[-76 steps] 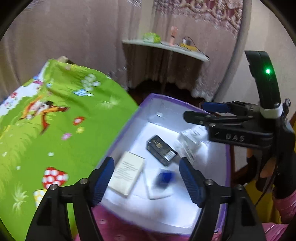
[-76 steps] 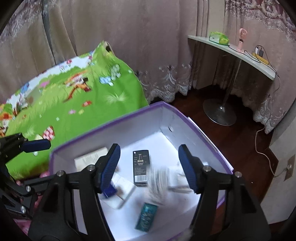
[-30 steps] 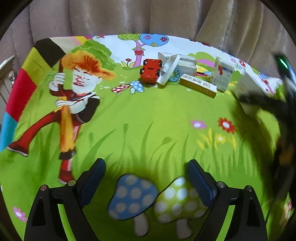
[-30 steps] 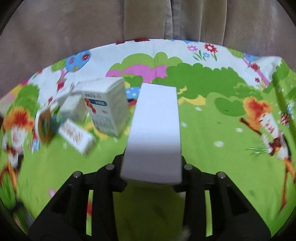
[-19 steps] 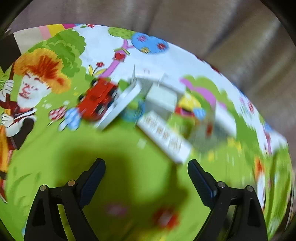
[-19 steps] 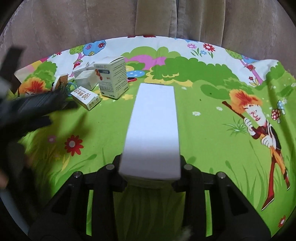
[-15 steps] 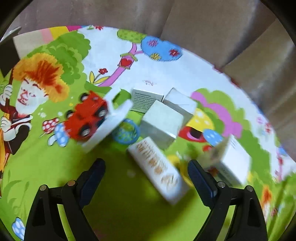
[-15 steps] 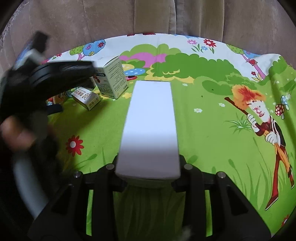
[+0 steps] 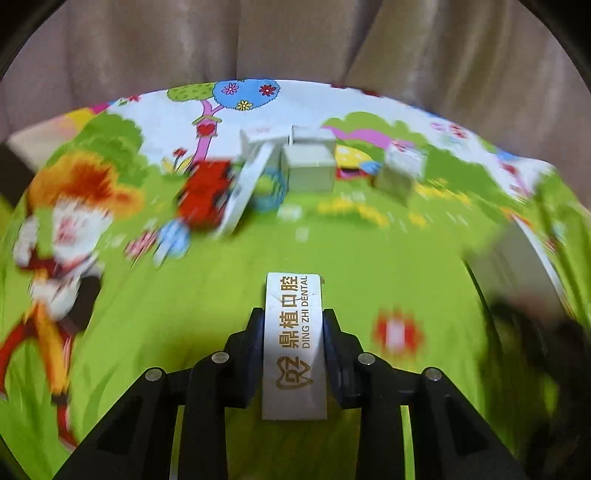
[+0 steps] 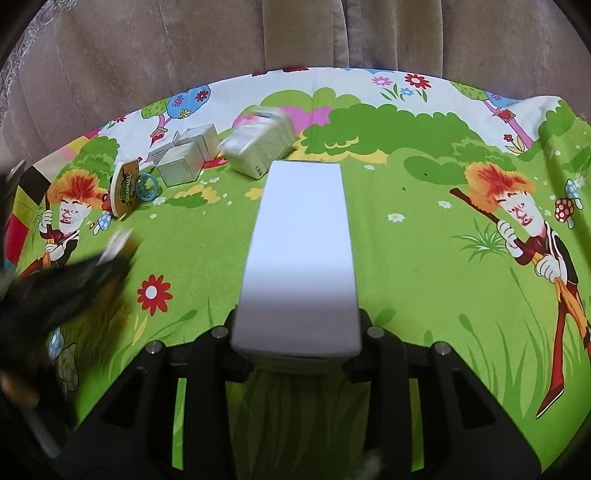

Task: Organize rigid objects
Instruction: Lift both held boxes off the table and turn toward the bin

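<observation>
My left gripper (image 9: 294, 328) is shut on a narrow white dental box (image 9: 294, 343) with gold lettering, held above the green cartoon sheet (image 9: 332, 258). My right gripper (image 10: 297, 332) is shut on a larger plain white box (image 10: 300, 254), also held above the sheet. Behind them lies a pile: a red toy car (image 9: 203, 192), a leaning flat white box (image 9: 247, 184), a blue ring (image 10: 147, 187), small white boxes (image 10: 184, 158), and a tipped white carton (image 10: 258, 147). The left gripper shows blurred at the left of the right wrist view (image 10: 55, 291).
Beige curtains (image 10: 295, 33) hang behind the sheet's far edge. An oval brown-and-green labelled item (image 10: 125, 186) leans by the blue ring. The right gripper's box shows blurred at the right edge of the left wrist view (image 9: 517, 258).
My left gripper, open half a second ago, has shut on the dental box and lifted it off the pile. The white carton has tipped over. My right gripper keeps holding its box.
</observation>
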The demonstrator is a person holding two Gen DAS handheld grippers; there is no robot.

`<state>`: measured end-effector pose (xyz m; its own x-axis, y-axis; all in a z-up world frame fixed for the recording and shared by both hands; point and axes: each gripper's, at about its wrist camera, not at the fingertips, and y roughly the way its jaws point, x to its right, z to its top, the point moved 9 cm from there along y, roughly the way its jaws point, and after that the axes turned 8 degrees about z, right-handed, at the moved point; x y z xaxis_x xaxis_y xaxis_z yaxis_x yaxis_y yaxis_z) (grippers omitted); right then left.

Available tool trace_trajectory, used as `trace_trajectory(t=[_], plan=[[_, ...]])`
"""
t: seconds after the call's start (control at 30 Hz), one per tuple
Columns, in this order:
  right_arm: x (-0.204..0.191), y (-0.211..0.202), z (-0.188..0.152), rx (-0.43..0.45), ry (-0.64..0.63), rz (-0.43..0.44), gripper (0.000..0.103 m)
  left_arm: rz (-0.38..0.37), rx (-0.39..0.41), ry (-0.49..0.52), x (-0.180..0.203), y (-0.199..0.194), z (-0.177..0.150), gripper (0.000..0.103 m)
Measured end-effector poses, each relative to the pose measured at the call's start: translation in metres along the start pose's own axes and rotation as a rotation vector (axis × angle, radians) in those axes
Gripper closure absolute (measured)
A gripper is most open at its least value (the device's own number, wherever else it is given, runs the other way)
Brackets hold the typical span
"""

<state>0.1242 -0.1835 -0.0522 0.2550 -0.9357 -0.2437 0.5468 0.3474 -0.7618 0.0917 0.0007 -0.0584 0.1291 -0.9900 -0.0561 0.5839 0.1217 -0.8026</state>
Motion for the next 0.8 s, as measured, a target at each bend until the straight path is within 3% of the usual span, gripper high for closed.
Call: trace_trajectory(t=[0.1, 0.27, 0.37, 0.47, 0.57, 0.67, 0.8], plan=[[-0.001, 0.000, 0.000, -0.005, -0.015, -0.015, 0.064, -0.043, 0.013, 0.005, -0.025, -0.023, -0.028, 0.071], [-0.002, 0.001, -0.001, -0.011, -0.033, -0.035, 0.063, 0.009, 0.042, 0.070, -0.035, -0.025, -0.035, 0.070], [-0.004, 0.002, -0.001, -0.018, -0.056, -0.063, 0.063, 0.060, 0.046, 0.083, -0.038, -0.022, -0.036, 0.062], [-0.008, 0.003, -0.002, -0.028, -0.095, -0.104, 0.064, 0.047, 0.040, 0.052, -0.044, -0.021, -0.037, 0.060], [-0.013, 0.004, -0.002, -0.028, -0.128, -0.111, 0.064, 0.056, 0.042, 0.017, -0.052, -0.020, -0.037, 0.071], [-0.029, 0.003, -0.007, -0.034, -0.178, -0.095, 0.064, 0.041, 0.040, -0.022, -0.058, -0.021, -0.037, 0.071], [-0.082, -0.008, -0.031, -0.057, -0.246, -0.017, 0.064, 0.071, 0.035, -0.088, -0.075, -0.035, -0.054, 0.071]])
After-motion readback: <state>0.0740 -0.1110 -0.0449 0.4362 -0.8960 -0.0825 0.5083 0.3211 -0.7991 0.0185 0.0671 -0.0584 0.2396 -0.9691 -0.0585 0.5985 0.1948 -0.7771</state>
